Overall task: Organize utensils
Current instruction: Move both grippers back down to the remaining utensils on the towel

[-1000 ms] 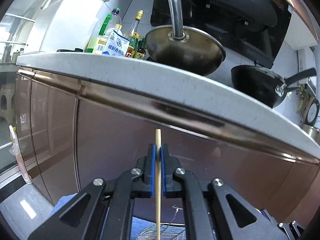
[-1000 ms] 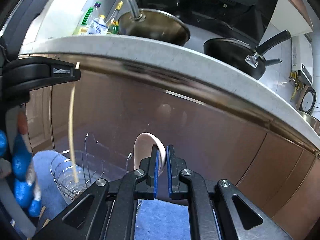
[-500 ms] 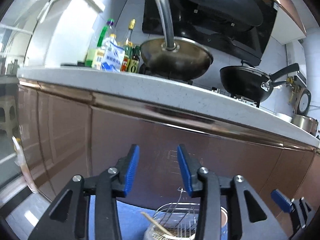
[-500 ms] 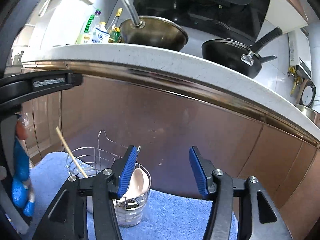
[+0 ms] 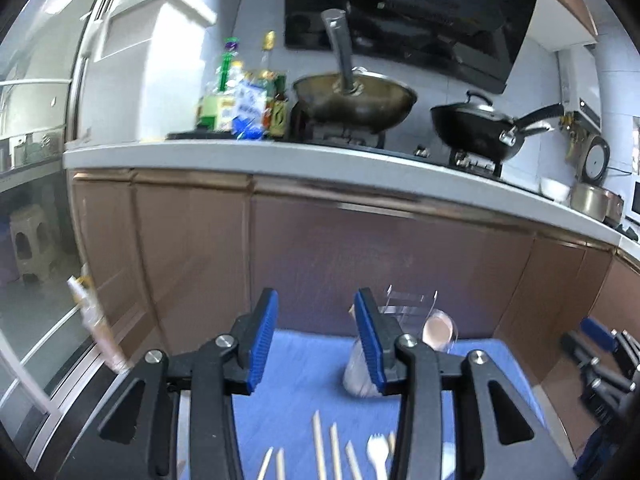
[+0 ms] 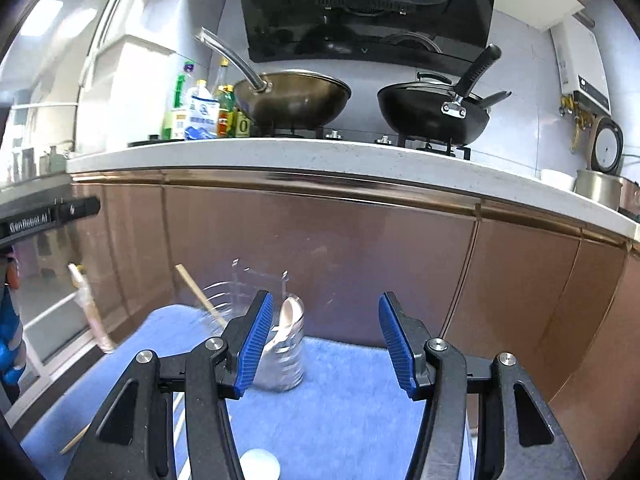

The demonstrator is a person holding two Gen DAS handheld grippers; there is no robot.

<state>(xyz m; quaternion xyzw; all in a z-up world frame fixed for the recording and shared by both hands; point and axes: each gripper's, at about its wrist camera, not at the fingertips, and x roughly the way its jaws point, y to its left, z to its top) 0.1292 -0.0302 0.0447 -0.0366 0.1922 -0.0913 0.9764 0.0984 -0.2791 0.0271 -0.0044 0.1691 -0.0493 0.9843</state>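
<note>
A wire utensil holder stands on the blue mat before the cabinet fronts. One chopstick leans in its left cup and a pale pink spoon stands in its right cup. My right gripper is open and empty, a little back from the holder. My left gripper is also open and empty, and its right finger hides part of the holder. Several loose chopsticks and a white fork lie on the mat below it.
Brown cabinet doors rise right behind the mat under a white counter with two woks and bottles. A white round utensil and one chopstick lie near the mat's front. A blue-gloved hand holds the left gripper.
Both grippers opened. The left let its chopstick drop into the holder and the right let the pink spoon go into it. Both then pulled back and upward from the holder.
</note>
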